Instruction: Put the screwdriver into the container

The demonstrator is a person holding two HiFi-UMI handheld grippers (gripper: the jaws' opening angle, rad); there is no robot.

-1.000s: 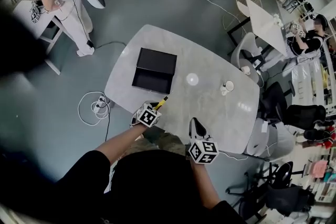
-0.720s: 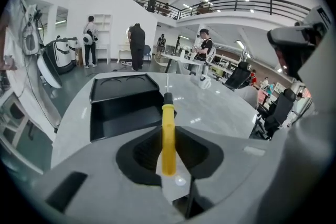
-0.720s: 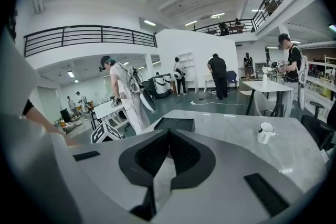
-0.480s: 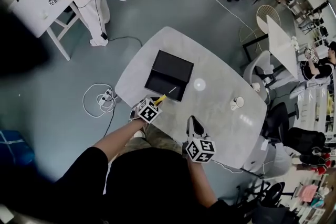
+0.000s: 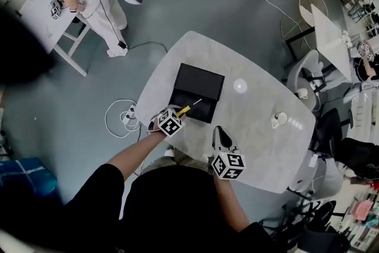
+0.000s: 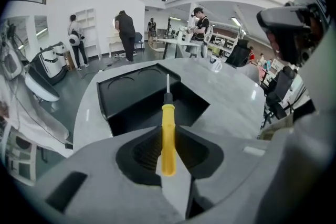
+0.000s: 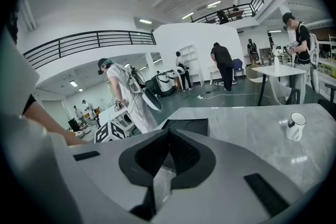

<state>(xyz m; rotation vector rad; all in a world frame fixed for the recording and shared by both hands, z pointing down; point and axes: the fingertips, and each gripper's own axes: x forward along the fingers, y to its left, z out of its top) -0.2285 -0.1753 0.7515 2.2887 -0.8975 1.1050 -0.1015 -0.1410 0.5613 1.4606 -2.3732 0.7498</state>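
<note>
Left gripper (image 5: 179,114) is clamped on the yellow handle of the screwdriver (image 5: 186,109), jaws only partly apart (handle sits upright between the pads in the left gripper view (image 6: 168,128)). The shaft points over the near rim of the black container (image 5: 198,83), which is open and sits by the table's (image 5: 254,127) left edge. Right gripper (image 5: 221,138) is near the table's front edge, jaws together, nothing in them. White mug (image 5: 279,120) is by the right edge.
</note>
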